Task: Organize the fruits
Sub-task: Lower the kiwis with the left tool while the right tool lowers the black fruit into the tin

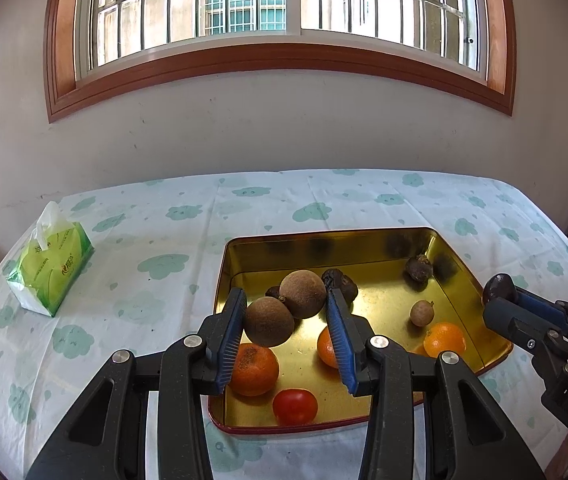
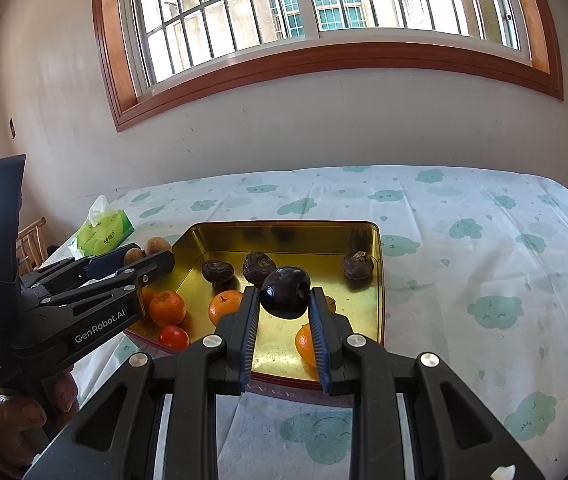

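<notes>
- Your left gripper (image 1: 286, 312) pinches a joined pair of brown longans (image 1: 284, 308), lifted above the gold tin tray (image 1: 480, 280).
- Your right gripper (image 2: 284, 300) clamps a glossy dark fruit (image 2: 286, 291) over the tray's near edge.
- Below lie oranges (image 1: 252, 369), a tomato (image 1: 295, 406) and dark wrinkled fruits (image 2: 358, 266).
- Farther left: a tissue pack (image 1: 49, 272).

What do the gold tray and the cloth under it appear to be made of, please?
The tray looks like metal tin with a glossy gold finish, since its walls mirror the fruit. The tablecloth looks like thin matte fabric or nonwoven sheet: fold creases, printed green clouds.
</notes>
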The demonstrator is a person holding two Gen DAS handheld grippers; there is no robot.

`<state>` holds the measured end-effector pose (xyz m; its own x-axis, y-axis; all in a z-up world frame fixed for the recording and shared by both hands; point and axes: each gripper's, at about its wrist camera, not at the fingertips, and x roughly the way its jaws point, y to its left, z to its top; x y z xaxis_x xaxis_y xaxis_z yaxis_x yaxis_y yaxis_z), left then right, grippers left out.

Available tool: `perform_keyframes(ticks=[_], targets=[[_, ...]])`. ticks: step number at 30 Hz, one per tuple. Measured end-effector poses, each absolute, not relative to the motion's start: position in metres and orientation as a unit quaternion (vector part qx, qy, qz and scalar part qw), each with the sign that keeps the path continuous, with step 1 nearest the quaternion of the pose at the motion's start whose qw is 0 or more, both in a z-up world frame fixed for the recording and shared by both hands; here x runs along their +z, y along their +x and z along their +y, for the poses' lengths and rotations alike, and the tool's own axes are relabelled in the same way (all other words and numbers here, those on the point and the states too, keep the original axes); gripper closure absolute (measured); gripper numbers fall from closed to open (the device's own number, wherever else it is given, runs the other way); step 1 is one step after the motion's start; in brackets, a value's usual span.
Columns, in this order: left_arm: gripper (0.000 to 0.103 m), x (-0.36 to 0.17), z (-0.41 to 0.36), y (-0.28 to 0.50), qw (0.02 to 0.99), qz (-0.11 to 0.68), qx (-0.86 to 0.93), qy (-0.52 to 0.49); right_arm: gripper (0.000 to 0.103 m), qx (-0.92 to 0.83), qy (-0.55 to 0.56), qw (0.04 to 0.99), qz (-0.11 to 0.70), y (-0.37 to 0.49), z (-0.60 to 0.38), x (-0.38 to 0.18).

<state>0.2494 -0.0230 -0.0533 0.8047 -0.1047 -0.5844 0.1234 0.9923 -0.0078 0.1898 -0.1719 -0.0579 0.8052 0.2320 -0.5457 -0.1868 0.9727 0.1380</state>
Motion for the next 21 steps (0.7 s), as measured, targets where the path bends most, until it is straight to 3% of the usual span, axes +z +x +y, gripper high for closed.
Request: perform_keyframes(ticks=[21], targets=[[0.061,-0.064,-0.022,0.267,0.951,0.304,-0.058,0.018,0.079,0.105,0.046,0.948,0.298,0.213,-0.170,-0.076]])
